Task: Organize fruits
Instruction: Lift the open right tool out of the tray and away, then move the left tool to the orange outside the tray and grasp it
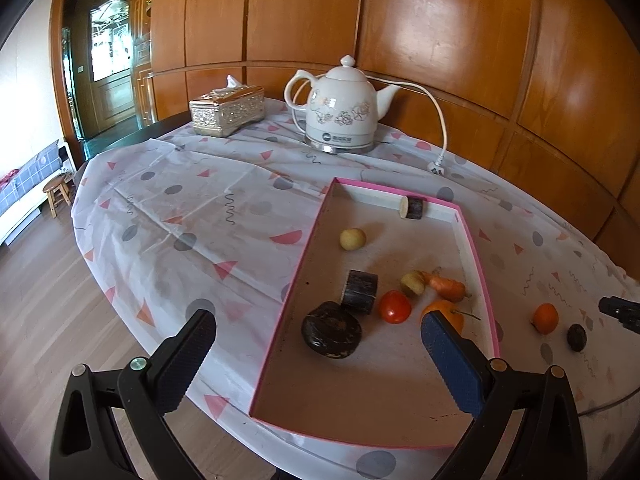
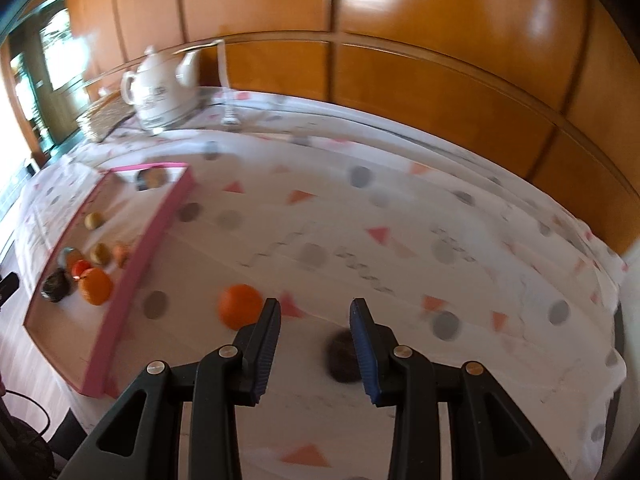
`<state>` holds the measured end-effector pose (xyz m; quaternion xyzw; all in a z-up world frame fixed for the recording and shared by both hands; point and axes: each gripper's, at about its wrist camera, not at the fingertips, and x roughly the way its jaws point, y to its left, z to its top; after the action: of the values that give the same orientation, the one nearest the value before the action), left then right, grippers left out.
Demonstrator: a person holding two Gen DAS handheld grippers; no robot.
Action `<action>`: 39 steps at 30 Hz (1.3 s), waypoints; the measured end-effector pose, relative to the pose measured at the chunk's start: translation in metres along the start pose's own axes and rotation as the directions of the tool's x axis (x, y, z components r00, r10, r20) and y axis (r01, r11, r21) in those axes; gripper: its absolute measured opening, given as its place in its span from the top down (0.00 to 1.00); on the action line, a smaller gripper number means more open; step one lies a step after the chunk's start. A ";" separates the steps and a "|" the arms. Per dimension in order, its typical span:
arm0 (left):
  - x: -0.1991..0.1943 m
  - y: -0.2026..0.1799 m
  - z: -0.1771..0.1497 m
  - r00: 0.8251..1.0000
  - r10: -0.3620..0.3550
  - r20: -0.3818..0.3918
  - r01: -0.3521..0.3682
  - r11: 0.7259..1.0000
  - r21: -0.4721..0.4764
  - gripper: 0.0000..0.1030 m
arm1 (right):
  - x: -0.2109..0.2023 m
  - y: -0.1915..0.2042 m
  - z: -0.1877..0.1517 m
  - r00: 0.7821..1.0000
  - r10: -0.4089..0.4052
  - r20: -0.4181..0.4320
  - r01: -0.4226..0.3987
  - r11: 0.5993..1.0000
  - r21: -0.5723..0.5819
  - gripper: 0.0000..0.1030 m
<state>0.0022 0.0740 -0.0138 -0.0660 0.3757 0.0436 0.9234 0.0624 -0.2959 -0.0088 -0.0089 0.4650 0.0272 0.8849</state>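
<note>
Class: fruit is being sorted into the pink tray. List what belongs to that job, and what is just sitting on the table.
Job: pink tray, orange on the cloth, dark round fruit, orange in the tray, tomato.

Lying about: kettle, tissue box, plug.

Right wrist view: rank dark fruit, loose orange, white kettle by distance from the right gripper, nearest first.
From the right gripper:
1. Dark fruit, on the cloth just behind the right finger.
2. Loose orange, just left of the left finger.
3. White kettle, far back left.
</note>
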 end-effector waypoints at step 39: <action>0.012 -0.096 0.012 0.984 -0.165 -0.064 0.175 0.961 0.214 0.00 | -0.034 -0.264 -0.085 0.933 -0.296 -0.202 0.350 0.631 0.692 0.60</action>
<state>0.0313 -0.0181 -0.0049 0.0031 0.3920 -0.0788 0.9166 -0.0121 -0.5639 -0.0315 0.2529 0.4590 -0.3156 0.7910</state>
